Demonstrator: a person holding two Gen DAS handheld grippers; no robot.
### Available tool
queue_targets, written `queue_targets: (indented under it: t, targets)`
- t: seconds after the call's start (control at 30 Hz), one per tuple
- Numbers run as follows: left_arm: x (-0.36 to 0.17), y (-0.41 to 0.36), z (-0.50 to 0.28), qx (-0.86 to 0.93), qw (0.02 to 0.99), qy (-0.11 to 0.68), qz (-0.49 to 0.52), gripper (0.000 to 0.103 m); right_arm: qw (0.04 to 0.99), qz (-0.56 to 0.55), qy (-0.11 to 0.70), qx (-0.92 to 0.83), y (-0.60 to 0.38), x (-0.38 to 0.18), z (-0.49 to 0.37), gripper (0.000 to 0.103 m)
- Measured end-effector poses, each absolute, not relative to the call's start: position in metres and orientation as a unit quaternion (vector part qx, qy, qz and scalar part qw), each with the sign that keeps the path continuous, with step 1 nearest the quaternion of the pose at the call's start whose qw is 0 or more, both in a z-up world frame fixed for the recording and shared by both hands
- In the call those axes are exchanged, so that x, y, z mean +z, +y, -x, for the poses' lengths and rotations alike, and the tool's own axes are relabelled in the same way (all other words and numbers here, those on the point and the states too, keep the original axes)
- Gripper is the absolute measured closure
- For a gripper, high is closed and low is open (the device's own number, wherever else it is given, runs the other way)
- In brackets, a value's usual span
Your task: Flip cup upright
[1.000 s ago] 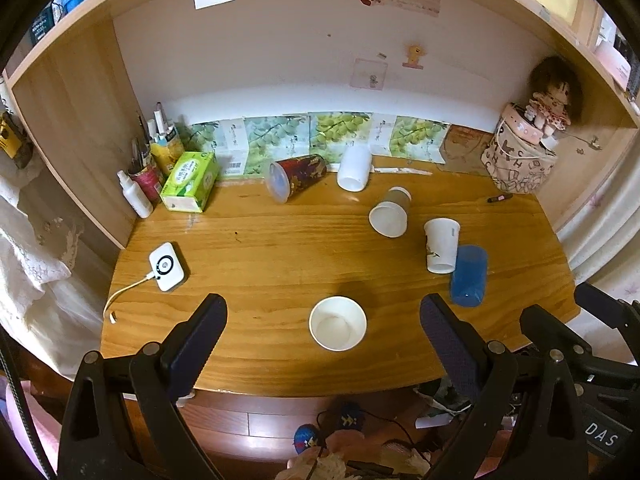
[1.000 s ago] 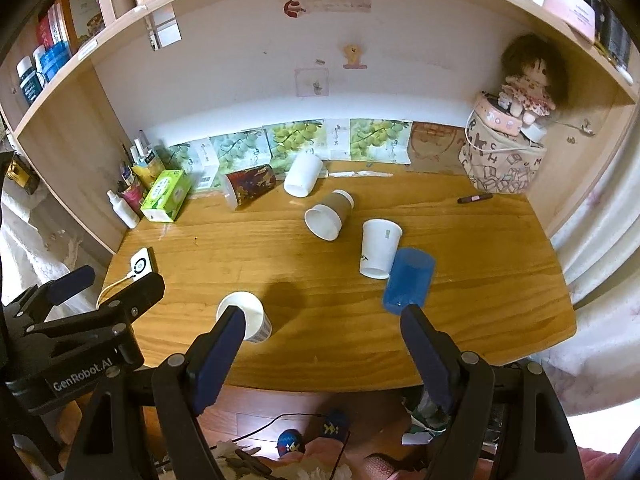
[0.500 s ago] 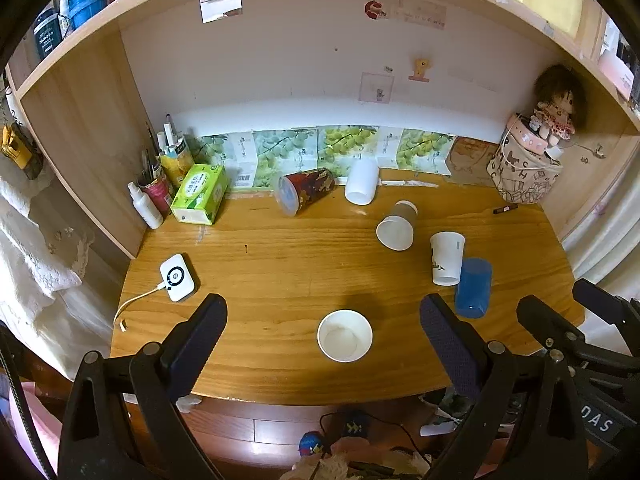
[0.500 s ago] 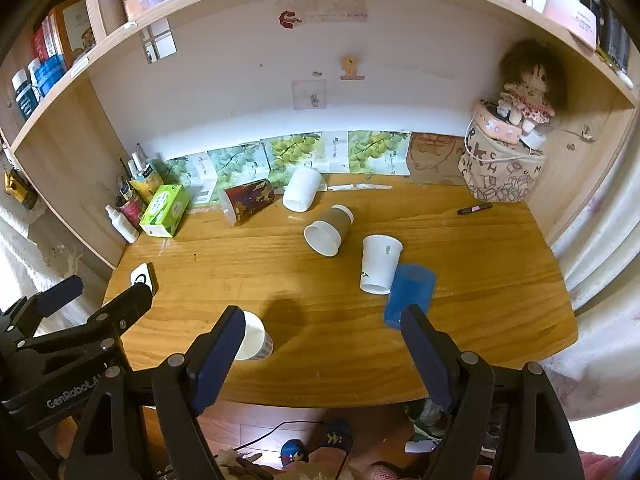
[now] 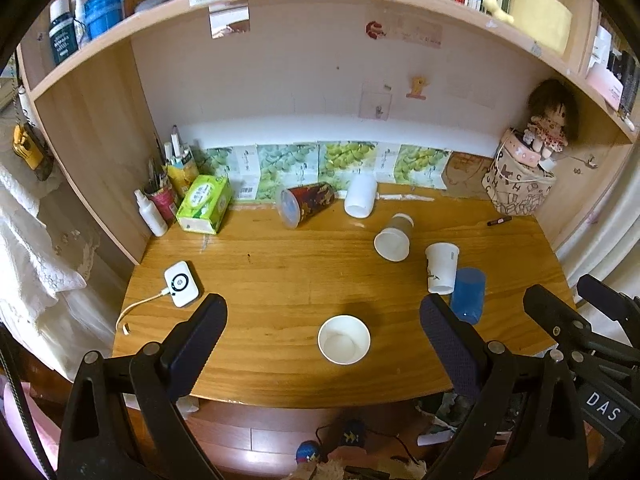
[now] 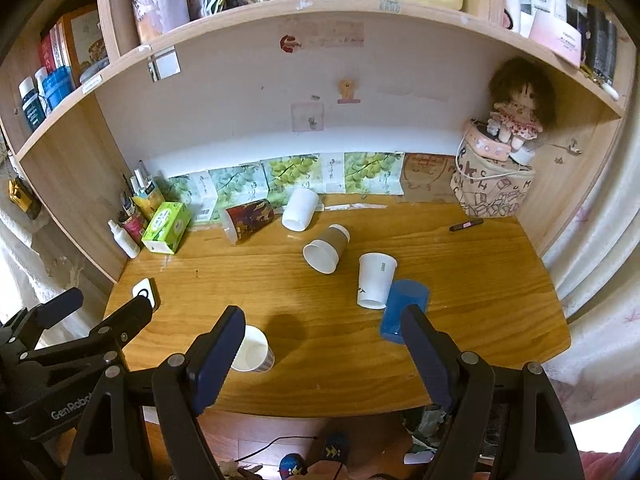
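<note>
The left gripper (image 5: 320, 338) and right gripper (image 6: 322, 346) are both hanging released above the near edge of the wooden desk (image 5: 272, 264), jaws spread wide and grasping nothing. A white paper cup (image 5: 344, 339) is standing upright, mouth up, near the front edge. Behind it, a brown-sleeved cup (image 5: 394, 237), a patterned cup (image 5: 306, 204) and a white cup (image 5: 361, 200) are lying on their sides, while a printed white cup (image 5: 441, 268) and blue cup (image 5: 467, 295) are sitting mouth down, just beside each other.

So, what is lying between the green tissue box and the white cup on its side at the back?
A dark red patterned cup, tipped on its side, lies between the green tissue box and the white cup; both wrist views show it.
</note>
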State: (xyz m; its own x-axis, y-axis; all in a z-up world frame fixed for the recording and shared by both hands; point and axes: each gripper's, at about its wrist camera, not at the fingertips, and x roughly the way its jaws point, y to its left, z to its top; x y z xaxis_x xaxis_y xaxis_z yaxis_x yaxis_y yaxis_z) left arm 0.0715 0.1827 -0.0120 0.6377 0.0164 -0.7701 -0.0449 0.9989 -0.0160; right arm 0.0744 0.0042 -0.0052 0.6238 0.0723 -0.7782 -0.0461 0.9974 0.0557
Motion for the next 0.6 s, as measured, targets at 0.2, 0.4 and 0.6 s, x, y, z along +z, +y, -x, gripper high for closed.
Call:
queue_targets:
  t: [0.2,0.4,0.6]
  targets:
    - [-0.009,0.183,-0.067,0.013,0.907,0.420,0.017,0.005,0.906,-0.015,0.422,0.029,0.003,0.000,-0.067,0.022]
    - [-0.009,0.183,-0.067,0.011,0.907,0.420,0.016,0.005,0.907,-0.017,0.419,0.027,0.002,0.001,-0.064,0.022]
    - [-0.009,0.181,-0.067,0.009,0.906,0.423,0.015,0.005,0.907,-0.018,0.420,0.027,0.002,-0.001,-0.062,0.022]
